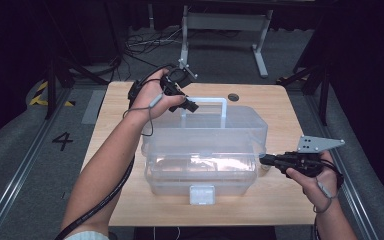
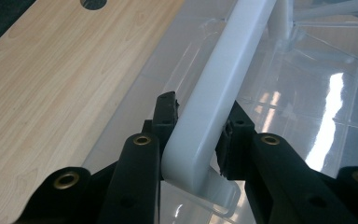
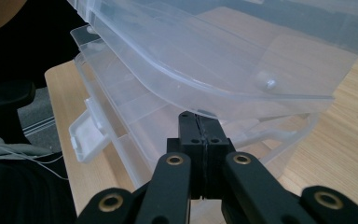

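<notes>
A clear plastic box [image 1: 202, 172] sits in the middle of the wooden table [image 1: 105, 140], its lid [image 1: 215, 129] lifted and tilted up off the base. The left gripper [image 1: 192, 106] is over the far side of the box, and in the left gripper view its jaws sit either side of the white handle [image 2: 214, 88] on the lid, pads pressed against it, so it is clamped on that handle. The left hand [image 1: 152, 95] grips the tool from above. Over on the near right, the right gripper [image 1: 263, 160] points in at the box's right end; in the right gripper view its jaws are pressed tight together with no gap, tips right under the raised lid's edge. The white latch [image 1: 202, 194] hangs at the box's front, left of those jaws in that view.
</notes>
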The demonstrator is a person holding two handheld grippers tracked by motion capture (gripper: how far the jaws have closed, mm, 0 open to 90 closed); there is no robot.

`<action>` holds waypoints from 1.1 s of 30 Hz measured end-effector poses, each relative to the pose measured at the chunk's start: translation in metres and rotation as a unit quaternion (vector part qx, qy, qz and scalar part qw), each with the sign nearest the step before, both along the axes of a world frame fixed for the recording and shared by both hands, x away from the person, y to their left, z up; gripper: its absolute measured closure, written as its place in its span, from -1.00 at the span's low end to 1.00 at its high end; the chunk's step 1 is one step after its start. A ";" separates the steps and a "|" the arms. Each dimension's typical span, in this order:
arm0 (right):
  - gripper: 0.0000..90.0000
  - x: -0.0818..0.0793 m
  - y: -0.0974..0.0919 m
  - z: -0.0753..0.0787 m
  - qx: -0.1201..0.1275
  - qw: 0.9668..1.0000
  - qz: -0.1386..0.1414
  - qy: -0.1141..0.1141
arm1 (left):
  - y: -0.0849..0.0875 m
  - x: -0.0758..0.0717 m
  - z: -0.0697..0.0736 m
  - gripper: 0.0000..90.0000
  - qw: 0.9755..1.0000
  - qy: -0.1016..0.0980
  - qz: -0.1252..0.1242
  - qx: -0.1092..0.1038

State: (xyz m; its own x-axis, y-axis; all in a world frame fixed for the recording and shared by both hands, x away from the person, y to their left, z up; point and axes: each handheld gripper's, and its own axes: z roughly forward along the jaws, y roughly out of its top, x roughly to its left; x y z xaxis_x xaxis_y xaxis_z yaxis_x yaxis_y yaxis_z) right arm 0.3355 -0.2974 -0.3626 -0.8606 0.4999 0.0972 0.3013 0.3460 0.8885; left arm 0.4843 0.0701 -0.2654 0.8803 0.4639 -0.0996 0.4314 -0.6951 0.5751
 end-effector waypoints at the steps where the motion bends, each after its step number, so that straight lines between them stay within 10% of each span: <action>1: 1.00 0.000 0.000 0.000 0.002 1.000 -0.001 0.000 | 0.000 0.000 0.000 0.61 1.000 0.000 0.000 0.001; 19: 1.00 0.001 0.000 0.000 0.010 1.000 -0.010 0.003 | -0.002 -0.013 0.008 0.60 1.000 -0.022 -0.012 0.009; 22: 1.00 0.002 0.001 0.000 0.009 1.000 -0.008 0.001 | -0.001 -0.015 0.011 0.43 0.999 -0.035 -0.005 -0.014; 25: 1.00 0.002 0.002 0.000 0.007 1.000 -0.006 0.000 | -0.004 -0.022 0.016 0.23 0.998 -0.067 0.007 0.011; 33: 1.00 0.006 0.004 0.003 0.009 1.000 -0.002 -0.003 | 0.011 -0.038 0.040 -0.05 0.994 -0.099 0.024 -0.048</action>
